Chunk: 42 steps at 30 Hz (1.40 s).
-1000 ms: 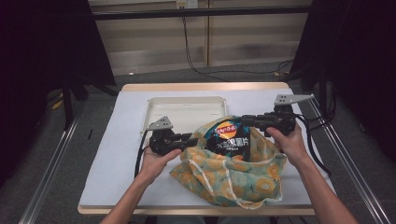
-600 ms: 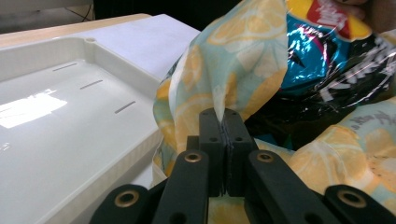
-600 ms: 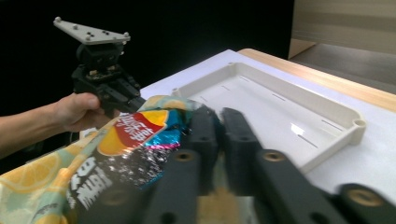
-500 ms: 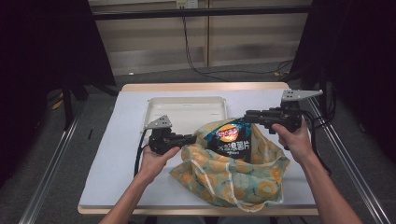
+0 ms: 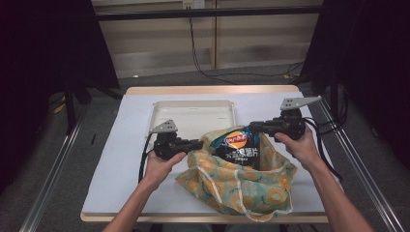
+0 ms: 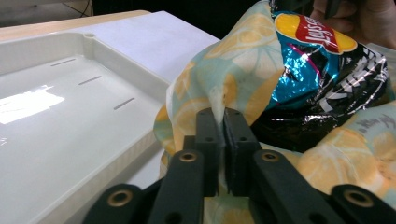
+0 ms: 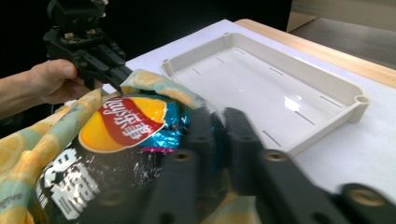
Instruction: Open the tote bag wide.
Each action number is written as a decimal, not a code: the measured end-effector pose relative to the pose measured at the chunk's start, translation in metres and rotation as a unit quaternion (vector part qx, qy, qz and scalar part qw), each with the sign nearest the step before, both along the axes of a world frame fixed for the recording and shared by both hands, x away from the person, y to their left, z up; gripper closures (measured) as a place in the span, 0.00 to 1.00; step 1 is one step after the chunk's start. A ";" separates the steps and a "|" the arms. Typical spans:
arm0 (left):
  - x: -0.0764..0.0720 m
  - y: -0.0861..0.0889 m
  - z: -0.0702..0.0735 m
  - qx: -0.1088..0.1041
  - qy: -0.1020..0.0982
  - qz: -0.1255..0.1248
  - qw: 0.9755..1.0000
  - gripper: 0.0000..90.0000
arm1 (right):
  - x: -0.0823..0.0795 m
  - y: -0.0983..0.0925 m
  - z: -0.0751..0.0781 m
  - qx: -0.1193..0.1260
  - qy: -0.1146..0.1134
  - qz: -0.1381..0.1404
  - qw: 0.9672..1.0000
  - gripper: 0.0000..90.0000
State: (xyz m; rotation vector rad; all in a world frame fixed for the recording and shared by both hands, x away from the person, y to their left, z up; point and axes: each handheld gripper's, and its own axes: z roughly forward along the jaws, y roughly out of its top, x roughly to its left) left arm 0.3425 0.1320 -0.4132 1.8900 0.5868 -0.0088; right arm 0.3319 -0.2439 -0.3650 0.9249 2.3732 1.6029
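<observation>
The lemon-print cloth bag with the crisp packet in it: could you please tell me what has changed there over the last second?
The right gripper has drawn its edge of the lemon-print cloth bag outward toward the table's right side, widening the mouth around the black and blue foil crisp packet. Both grippers' jaws have just been closing on fabric. The left gripper, the cream plastic tray and the packet stayed put.

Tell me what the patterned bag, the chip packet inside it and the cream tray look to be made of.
The patterned bag looks like soft woven cloth: matte, with limp folds and a citrus print. The chip packet looks like metallised plastic film: glossy and crinkled, with sharp highlights. The cream tray looks like moulded hard plastic: smooth and semi-gloss, with rounded corners and reflected glare.
</observation>
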 end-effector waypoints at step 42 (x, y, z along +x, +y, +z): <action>0.001 -0.017 -0.014 0.004 0.020 -0.026 0.999 1.00 | -0.018 -0.006 0.058 0.062 -0.071 -0.006 0.996 1.00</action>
